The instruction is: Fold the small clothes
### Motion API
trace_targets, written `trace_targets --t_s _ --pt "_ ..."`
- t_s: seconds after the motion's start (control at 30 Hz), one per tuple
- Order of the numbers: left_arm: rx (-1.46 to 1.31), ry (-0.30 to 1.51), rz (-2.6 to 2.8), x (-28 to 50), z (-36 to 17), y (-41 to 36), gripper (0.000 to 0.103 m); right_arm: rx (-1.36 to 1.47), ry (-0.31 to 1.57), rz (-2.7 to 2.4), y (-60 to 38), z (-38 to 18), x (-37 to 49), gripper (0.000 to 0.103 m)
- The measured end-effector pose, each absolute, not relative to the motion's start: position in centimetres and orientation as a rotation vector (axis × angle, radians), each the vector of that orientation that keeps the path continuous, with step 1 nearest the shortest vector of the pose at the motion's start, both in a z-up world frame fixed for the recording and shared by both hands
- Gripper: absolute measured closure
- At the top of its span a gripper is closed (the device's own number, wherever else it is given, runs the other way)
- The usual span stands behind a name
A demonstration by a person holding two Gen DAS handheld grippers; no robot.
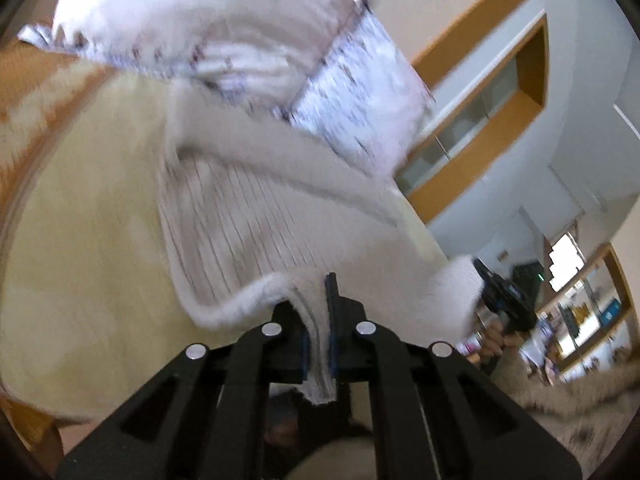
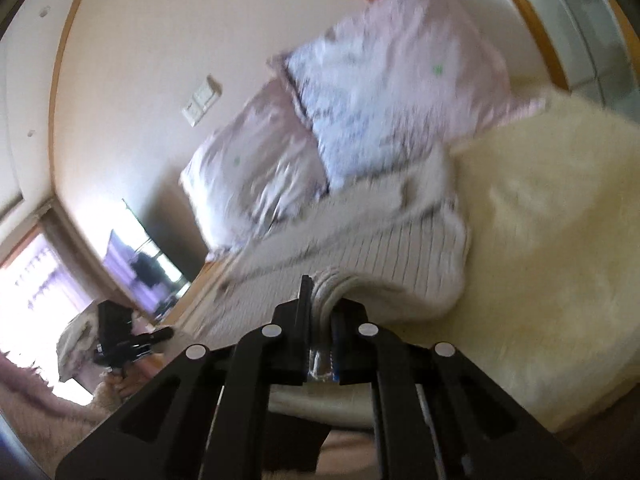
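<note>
A cream ribbed knit garment (image 1: 248,216) lies partly on the pale yellow fluffy blanket (image 1: 80,240). My left gripper (image 1: 319,312) is shut on one edge of the garment and holds it up. My right gripper (image 2: 320,308) is shut on another edge of the same garment (image 2: 380,240), which drapes from the jaws onto the blanket (image 2: 552,240). The right gripper also shows in the left wrist view (image 1: 504,296), at the garment's far corner. Both views are tilted and blurred.
Two pale pink patterned pillows (image 2: 360,120) lie at the head of the bed, just past the garment; they also show in the left wrist view (image 1: 240,40). The wooden bed frame (image 1: 24,92) borders the blanket. A wall and a window (image 2: 36,280) lie beyond.
</note>
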State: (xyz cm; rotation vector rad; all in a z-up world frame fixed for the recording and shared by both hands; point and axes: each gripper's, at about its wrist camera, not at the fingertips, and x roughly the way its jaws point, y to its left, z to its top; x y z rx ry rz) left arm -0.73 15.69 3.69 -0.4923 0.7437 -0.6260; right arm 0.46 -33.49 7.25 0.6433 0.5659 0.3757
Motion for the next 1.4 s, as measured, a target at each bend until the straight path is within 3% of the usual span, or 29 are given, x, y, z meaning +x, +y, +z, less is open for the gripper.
trace_targets --t_s 0.5,0.8,1.07,1.3,1.37,1.4 --pt "-0.441 0.614 -0.453 9.3 8.8 15.9 0.097 0.325 0.471 0.117 -30.9 11.1 7.6 0.096" --pt "-0.381 0.54 -0.426 14.1 12.7 15.2 0.097 0.336 0.401 0.079 -31.4 12.9 12.5 0.096" --pt "-0.459 0.726 -0.355 21.4 6.1 14.7 0.097 0.516 0.687 0.044 -32.8 4.8 20.1 0.095" --pt "-0.654 0.831 -0.347 25.2 2.2 15.9 0.096 0.665 0.81 0.007 -33.8 1.8 23.8 0.095" --pt "-0.699 0.849 -0.344 26.0 1.7 16.0 0.094 0.758 0.83 0.003 -34.6 1.3 25.2 0.092" --pt "-0.712 0.853 -0.345 26.3 1.6 16.0 0.089 0.798 0.837 0.009 -35.0 1.2 25.7 0.085"
